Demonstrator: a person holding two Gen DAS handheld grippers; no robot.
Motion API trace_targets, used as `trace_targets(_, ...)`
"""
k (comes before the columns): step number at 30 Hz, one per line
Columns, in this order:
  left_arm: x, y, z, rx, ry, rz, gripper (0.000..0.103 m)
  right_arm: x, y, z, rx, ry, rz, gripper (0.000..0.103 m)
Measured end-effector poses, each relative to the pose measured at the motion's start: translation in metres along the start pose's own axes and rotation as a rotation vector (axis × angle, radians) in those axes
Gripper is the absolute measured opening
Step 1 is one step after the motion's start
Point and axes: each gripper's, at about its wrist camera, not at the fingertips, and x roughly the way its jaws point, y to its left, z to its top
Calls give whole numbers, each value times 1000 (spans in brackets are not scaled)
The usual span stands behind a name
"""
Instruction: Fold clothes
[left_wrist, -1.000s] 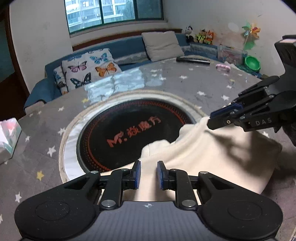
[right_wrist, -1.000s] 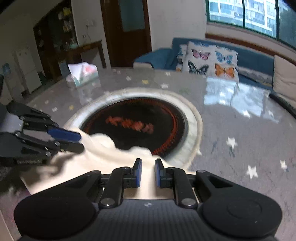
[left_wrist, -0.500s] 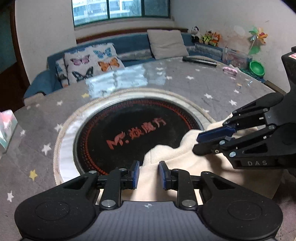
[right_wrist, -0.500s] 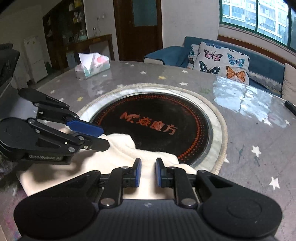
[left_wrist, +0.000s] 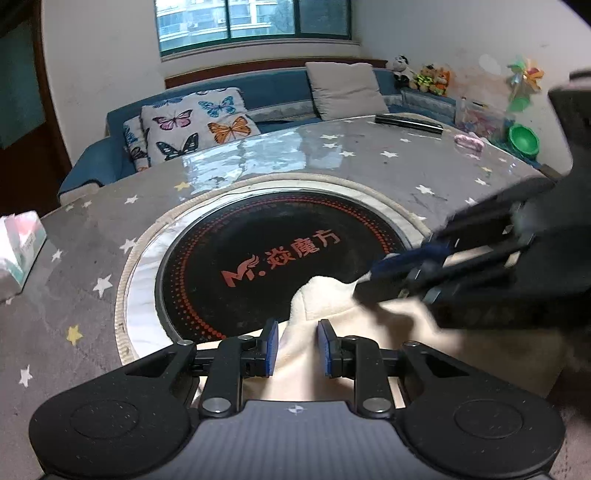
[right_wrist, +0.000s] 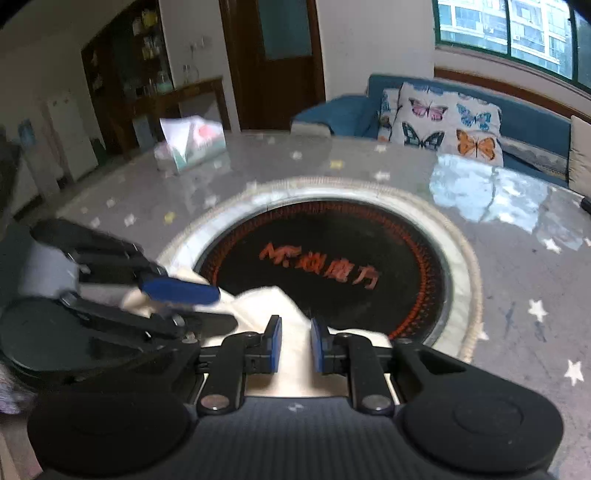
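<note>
In the left wrist view, the left hand-held gripper (left_wrist: 295, 347), matte black with two blue rubber-faced fingers, stands with a moderate gap between its pads, and a ridge of the soft, fleecy cream-coloured garment (left_wrist: 332, 306) runs up through that gap; whether the pads actually press the cloth cannot be told. The garment lies bunched on the near edge of the round grey star-printed worktop (left_wrist: 369, 162), which has a glossy film over it, and its far lobe overlaps the rim of the single round black glass plate with orange lettering and a dotted ring (left_wrist: 280, 254) set into the middle. The right hand-held gripper (left_wrist: 373, 280) reaches in from the right, blurred, its tips at the cloth's upper fold. One tissue box (left_wrist: 18, 251) sits at the left edge, one dark flat bar (left_wrist: 408, 123) at the far side, and one butterfly-print cushion (left_wrist: 192, 125) and one plain grey cushion (left_wrist: 345, 90) rest on the blue sofa beyond. In the right wrist view, the right hand-held gripper (right_wrist: 295, 343) likewise stands part open with the cream cloth (right_wrist: 266, 302) rising between its two blue pads, contact uncertain. The left hand-held gripper (right_wrist: 218, 306) enters from the left, one blue pad above the cloth and one dark finger below it, a fold between them. The cloth lies directly ahead of and under both tools, touching the black plate (right_wrist: 332, 258).
</note>
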Motion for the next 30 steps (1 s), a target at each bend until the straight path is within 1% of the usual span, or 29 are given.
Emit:
trace_targets(2, -6, 1, 0, -8, -15, 16, 26, 6, 1, -3, -15, -5, -30, 16)
trace_targets(5, -22, 4, -6, -11, -35, 34, 26, -1, -2, 0, 16, -19, -19, 16)
trace_targets(7, -33, 6, -13, -16, -45, 44, 27, -10, 0, 0, -1, -37, -12, 16)
trace_targets(9, -39, 9, -20, -27, -43, 52, 29, -12, 3, -3, -15, -27, 1, 16)
trace_targets(12, -39, 12, -30, -27, -26, 84, 29, -3, 4, -8, -25, 2, 1, 16)
trace_targets(14, -35, 17, -34, -38, -9, 106, 29, -7, 7, -6, -27, -11, -4, 16)
trace_targets(17, -34, 25, -35, -51, -9, 120, 30, -21, 16, -5, -61, -31, 9, 17)
trace_targets(20, -30, 32, -36, -60, -6, 118, 31, -26, 25, -8, -98, -23, 20, 17)
trace_targets(23, -29, 36, -37, -66, -14, 111, 31, -16, 32, -18, -97, 5, 7, 18)
trace_targets(25, -31, 37, -38, -71, -17, 107, 31, -21, 39, -20, -115, -11, 2, 19)
trace_targets(27, -33, 39, -38, -76, -20, 104, 31, -27, 44, -20, -123, -20, 20, 19)
trace_targets(30, -33, 43, -38, -92, -18, 90, 31, -25, 50, -25, -129, 2, 54, 19)
